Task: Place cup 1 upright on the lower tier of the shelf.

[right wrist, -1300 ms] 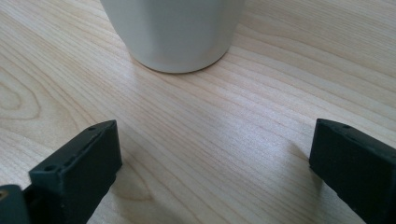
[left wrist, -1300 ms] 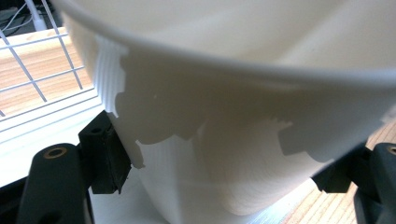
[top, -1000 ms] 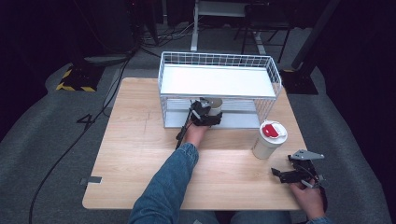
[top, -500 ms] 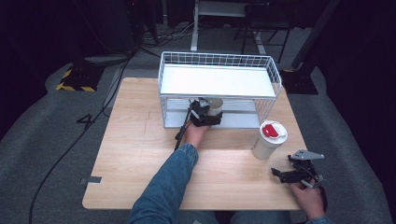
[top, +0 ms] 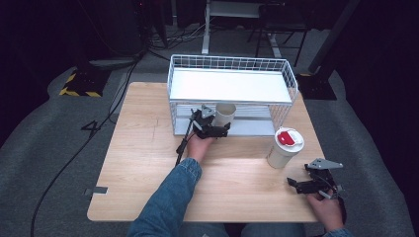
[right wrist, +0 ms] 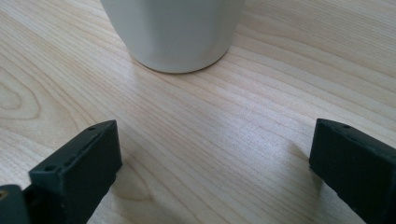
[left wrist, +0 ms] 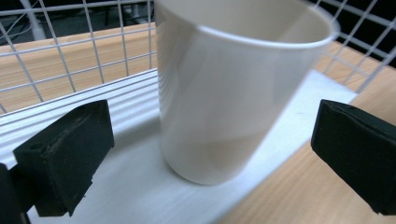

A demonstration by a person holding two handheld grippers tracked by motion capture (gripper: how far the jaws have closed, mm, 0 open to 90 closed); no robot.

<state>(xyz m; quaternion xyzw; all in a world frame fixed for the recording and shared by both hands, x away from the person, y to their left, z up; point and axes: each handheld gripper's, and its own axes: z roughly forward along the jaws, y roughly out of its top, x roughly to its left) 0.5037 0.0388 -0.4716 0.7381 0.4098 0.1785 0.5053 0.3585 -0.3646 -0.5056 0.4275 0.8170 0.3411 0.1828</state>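
A plain white paper cup [top: 226,115] [left wrist: 229,93] stands upright on the lower white shelf [left wrist: 121,186] of a wire rack [top: 232,64]. My left gripper [top: 217,122] [left wrist: 212,154] reaches in from the front. Its jaws have just been opening and now stand open on either side of the cup, with both pads clear of it. A second white cup with a red lid [top: 284,148] [right wrist: 173,32] stands on the wooden table [top: 148,148] at the right. My right gripper [top: 299,177] [right wrist: 210,172] rests open just in front of that cup, with nothing between its fingers.
The rack's upper white shelf [top: 227,85] overhangs the cup and the left gripper. Wire walls close off the rack's back and sides. A black cable [top: 184,143] trails from the left gripper. Bare wood stretches across the table's left half.
The left jaws have spread apart and let go of the plain cup, and the hand has drawn back slightly toward the person. The right gripper and the lidded cup have not moved.
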